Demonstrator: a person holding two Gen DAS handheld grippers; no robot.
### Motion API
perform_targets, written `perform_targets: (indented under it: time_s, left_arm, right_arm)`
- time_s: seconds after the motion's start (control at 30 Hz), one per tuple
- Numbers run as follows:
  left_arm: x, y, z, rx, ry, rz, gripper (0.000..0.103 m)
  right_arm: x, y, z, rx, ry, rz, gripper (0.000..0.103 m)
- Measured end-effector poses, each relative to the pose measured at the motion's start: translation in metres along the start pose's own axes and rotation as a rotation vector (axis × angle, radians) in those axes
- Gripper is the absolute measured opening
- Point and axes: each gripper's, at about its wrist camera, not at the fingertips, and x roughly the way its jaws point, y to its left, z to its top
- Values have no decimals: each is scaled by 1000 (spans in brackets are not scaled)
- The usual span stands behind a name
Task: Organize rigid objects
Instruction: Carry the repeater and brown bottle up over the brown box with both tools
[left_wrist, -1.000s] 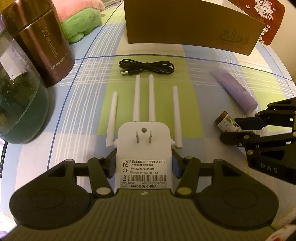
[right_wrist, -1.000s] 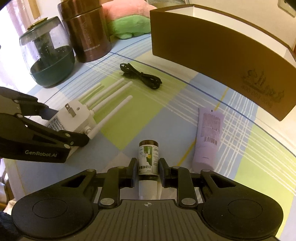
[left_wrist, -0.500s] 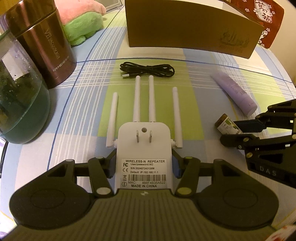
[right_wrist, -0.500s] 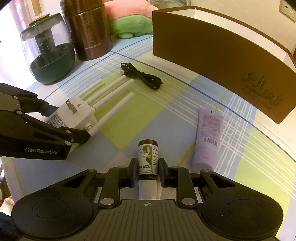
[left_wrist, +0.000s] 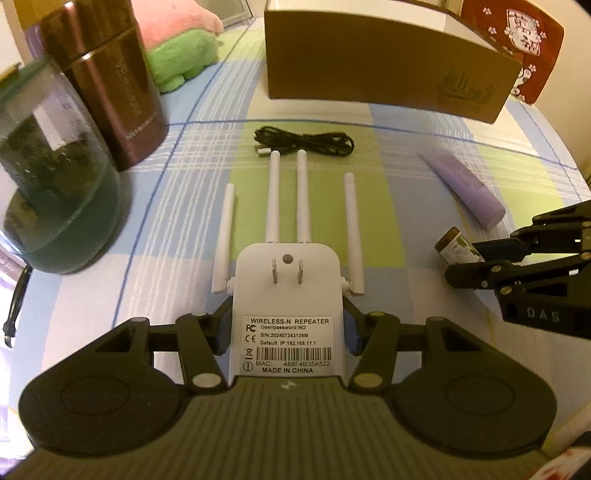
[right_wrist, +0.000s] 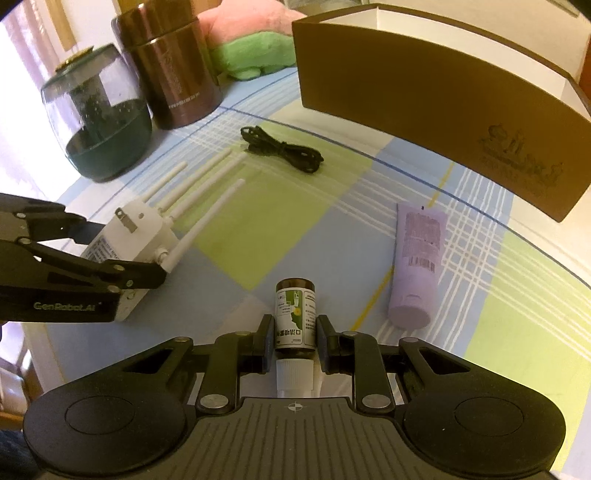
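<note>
- Near the front edge of the table (left_wrist: 166, 192), your left gripper (left_wrist: 288, 332) has its jaws pinching the white repeater (left_wrist: 287, 291) by its flanks; label and plug prongs face up, four antennas point toward the far edge.
- Your right gripper (right_wrist: 295, 336) has its jaws pressed onto the small brown bottle (right_wrist: 295, 314), white cap toward the camera, base pointing forward.
- Whether either item is lifted clear of the checked cloth cannot be told; both sit low over it.
- Brown box (right_wrist: 424, 92) stands along the far edge, open at the top with a white interior. Judged the likely destination; nothing can be seen inside it from these views.
- Lying loose on the table: black cable (left_wrist: 306, 142), coiled just beyond the antenna tips; purple tube (right_wrist: 417, 258), lying to the right of the bottle, between it and the box.
- Far left corner: metal canister (right_wrist: 173, 66), glass jar (right_wrist: 99, 122), plush toy (right_wrist: 251, 55). Not judged part of the sort.
- Status, as a judgement: early. Two items in hand, none seen stowed; cable and tube untouched.
</note>
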Motion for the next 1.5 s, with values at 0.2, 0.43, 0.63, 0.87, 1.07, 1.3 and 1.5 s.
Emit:
perform_targets:
  time_s: [0.2, 0.43, 0.63, 0.87, 1.07, 1.3, 1.5]
  left_arm:
    - [-27, 1, 13, -5, -64, -6, 52]
    - [-47, -7, 43, 10, -147, -30, 52]
    - [-52, -22, 74, 51, -208, -67, 52]
    - [-49, -38, 116, 97, -267, -94, 52]
    - [-38, -43, 160, 109, -300, -112, 52]
    - [-22, -50, 213, 143, -331, -116, 52]
    - [-4, -58, 260, 157, -344, -108, 52]
  right_arm:
    - [-19, -6, 9, 36, -51, 15, 20]
    - [-43, -16, 26, 72, -123, 22, 20]
    - [-62, -34, 40, 131, -178, 17, 20]
    - [-76, -63, 63, 179, -239, -18, 20]
    - [-86, -94, 93, 225, -298, -33, 20]
    - [-92, -126, 134, 250, -358, -51, 20]
    - [-91, -155, 171, 268, -400, -85, 20]
